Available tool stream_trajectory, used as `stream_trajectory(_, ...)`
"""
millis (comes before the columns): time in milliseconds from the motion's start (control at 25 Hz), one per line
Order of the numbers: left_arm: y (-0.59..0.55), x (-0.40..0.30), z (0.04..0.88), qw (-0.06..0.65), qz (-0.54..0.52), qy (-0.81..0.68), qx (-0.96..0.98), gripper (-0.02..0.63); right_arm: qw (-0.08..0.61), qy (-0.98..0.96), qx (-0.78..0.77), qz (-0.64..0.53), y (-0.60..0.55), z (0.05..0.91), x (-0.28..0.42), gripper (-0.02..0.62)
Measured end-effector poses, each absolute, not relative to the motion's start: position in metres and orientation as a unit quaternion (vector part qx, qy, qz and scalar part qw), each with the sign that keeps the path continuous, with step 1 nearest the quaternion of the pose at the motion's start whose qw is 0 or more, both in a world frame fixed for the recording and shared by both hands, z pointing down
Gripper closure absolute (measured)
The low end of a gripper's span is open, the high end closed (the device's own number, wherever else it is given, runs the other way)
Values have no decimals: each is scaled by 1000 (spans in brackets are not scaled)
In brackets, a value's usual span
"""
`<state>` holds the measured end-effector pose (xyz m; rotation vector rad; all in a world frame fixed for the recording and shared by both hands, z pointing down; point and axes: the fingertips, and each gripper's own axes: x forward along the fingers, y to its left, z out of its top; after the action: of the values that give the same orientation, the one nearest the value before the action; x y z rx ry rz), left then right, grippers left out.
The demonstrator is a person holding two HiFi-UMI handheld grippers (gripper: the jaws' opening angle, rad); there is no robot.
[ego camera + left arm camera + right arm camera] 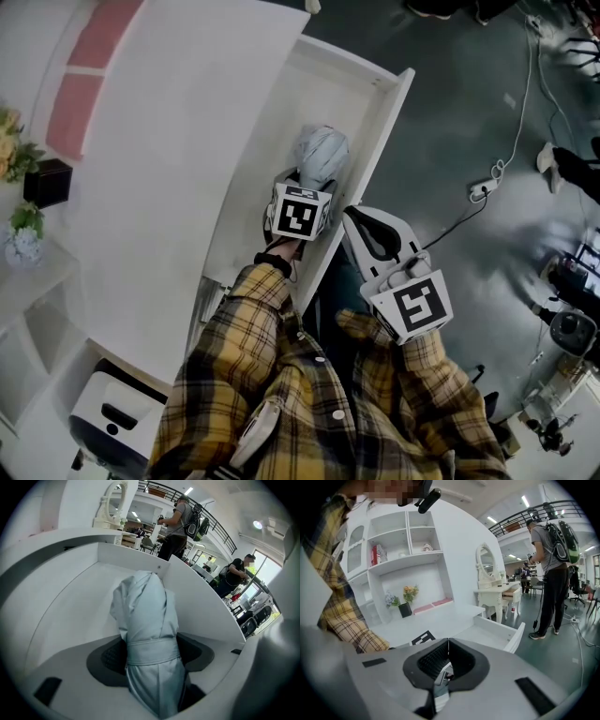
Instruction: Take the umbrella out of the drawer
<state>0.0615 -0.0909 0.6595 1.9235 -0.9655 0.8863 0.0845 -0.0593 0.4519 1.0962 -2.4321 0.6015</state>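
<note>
A folded pale grey-blue umbrella (321,155), bound by a strap round its middle, lies in the open white drawer (389,103). My left gripper (314,183) reaches down into the drawer. In the left gripper view the umbrella (147,620) fills the space between the dark pads (107,657). My left gripper (150,657) has its jaws standing wide on either side of the umbrella, and the cloth shows no squeeze. My right gripper (354,217) hangs outside the drawer's front edge. In the right gripper view its (448,644) pads meet with nothing between them.
The drawer juts from a white cabinet top (169,169) bearing flowers (9,141) and a black box (47,183). A power strip and cable (483,187) lie on the grey floor. People stand beyond (176,522) (553,550). A white dressing table (497,592) stands farther off.
</note>
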Motion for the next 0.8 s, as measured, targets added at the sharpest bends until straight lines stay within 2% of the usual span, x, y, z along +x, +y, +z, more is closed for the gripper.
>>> stream_trajectory(440, -98, 54, 650, 400, 327, -396, 759, 291, 199, -873, 390, 215, -66, 448, 78, 578)
stream_trajectory(800, -105, 53, 616, 374, 297, -404, 780, 291, 197, -889, 367, 189, -64, 437, 71, 578)
